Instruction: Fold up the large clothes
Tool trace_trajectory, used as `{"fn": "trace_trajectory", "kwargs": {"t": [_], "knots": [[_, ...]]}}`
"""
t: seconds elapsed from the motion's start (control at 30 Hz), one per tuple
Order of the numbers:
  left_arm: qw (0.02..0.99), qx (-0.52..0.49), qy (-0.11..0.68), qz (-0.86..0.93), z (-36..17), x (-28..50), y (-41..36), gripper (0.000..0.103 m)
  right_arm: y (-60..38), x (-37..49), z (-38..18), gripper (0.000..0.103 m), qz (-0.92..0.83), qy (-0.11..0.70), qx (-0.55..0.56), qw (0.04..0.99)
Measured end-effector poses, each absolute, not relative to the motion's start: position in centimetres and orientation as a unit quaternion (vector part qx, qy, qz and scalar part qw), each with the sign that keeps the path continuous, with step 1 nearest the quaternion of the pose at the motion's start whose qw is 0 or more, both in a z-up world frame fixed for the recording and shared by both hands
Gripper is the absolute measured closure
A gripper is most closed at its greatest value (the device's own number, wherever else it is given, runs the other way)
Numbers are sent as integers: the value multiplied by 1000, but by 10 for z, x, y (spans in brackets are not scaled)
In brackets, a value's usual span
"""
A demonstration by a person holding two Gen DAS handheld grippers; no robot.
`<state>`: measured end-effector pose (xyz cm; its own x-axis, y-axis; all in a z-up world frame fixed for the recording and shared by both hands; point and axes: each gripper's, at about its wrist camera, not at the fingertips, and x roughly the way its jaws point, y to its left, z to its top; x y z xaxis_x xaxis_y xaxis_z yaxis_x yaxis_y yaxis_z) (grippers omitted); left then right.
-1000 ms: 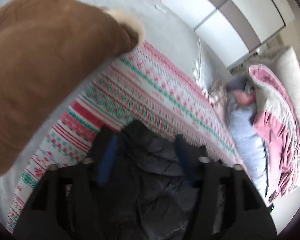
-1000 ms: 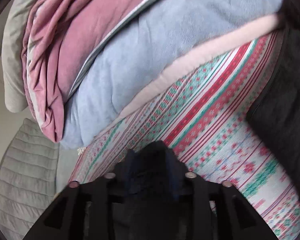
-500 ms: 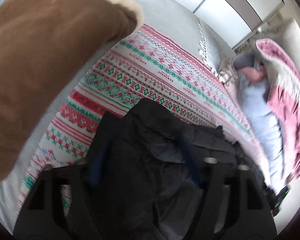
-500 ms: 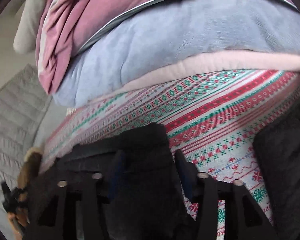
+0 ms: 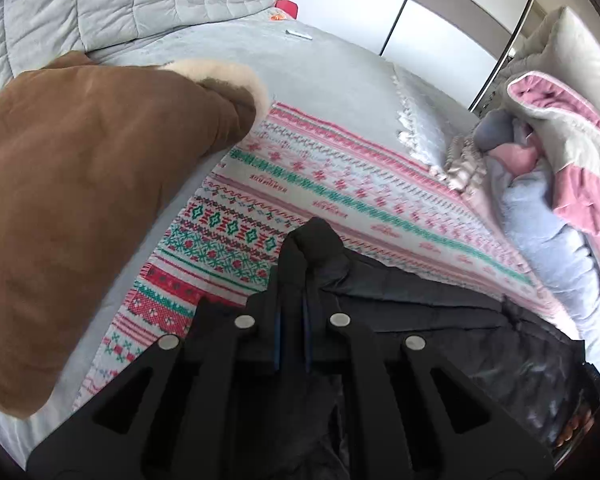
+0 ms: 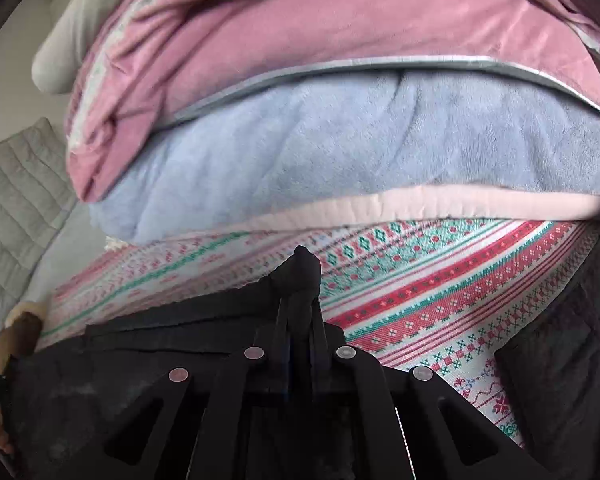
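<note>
Since 0.5 s ago: both jaw pairs narrowed. Left gripper [image 5: 291,276], right gripper [image 6: 300,300]: each clamped on black jacket [image 5: 440,320], centre to 4 o'clock on patterned blanket [image 5: 340,184]. Risk: slick fabric slipping from pinch, spoiling fold.

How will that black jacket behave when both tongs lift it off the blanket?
The black jacket will probably flop: it bunches into a peak where the left tongs pinch it. Its faintly shiny shell may slip. It looks padded, so likely bulky but light; the right tongs grip another bunched fold.
</note>
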<state>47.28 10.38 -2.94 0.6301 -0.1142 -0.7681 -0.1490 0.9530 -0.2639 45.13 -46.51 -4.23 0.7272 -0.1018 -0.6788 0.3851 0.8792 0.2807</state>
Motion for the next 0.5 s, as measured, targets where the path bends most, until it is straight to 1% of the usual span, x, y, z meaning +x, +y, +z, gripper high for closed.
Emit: {"fn": "trace_trajectory", "kwargs": {"t": [0.23,0.33,0.4,0.43,0.47,0.5], "knots": [[880,-130,456,31,-61,484,98,94,-468,466,-82,97,-155,385,210,885],[880,-122,457,40,-66,481,95,91,-468,471,-93,92,-159,399,212,878],[878,-130,458,42,-64,478,98,89,-469,470,-91,86,-158,401,215,876],[877,-139,459,43,-60,476,102,84,-469,467,-85,85,-157,403,219,875],[876,-150,457,42,-52,472,107,79,-471,461,-74,81,-154,400,229,874],[877,-160,452,40,-43,467,111,67,-472,455,-66,72,-150,393,238,875]]}}
